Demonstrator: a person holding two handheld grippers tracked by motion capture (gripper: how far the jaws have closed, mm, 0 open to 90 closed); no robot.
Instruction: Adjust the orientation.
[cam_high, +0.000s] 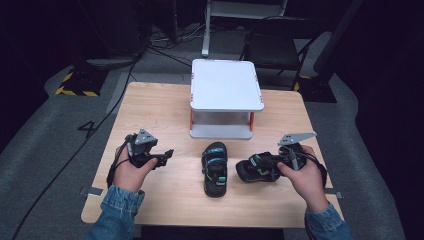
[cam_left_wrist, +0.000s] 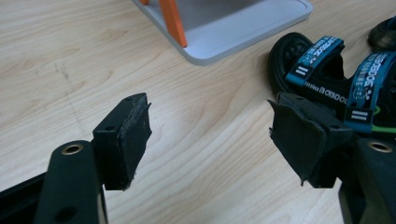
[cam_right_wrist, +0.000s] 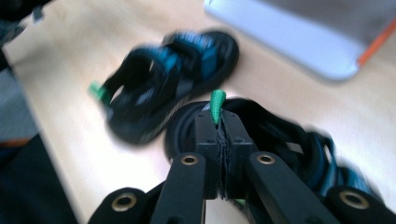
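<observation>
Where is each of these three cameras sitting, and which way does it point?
High view: above the person's side, looking forward and down on the table; forearms, both hands, left gripper show.
Left gripper view: rides that gripper, looking along its open jaws at the middle sandal and white shelf.
Right gripper view: rides the right gripper, shut on the right sandal's green heel loop.
Shared: the middle sandal and shelf.

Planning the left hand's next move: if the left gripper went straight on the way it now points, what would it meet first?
Probably the nearer sandal: the open left gripper points across bare table toward it, though it might pass just beyond the toe.
</observation>
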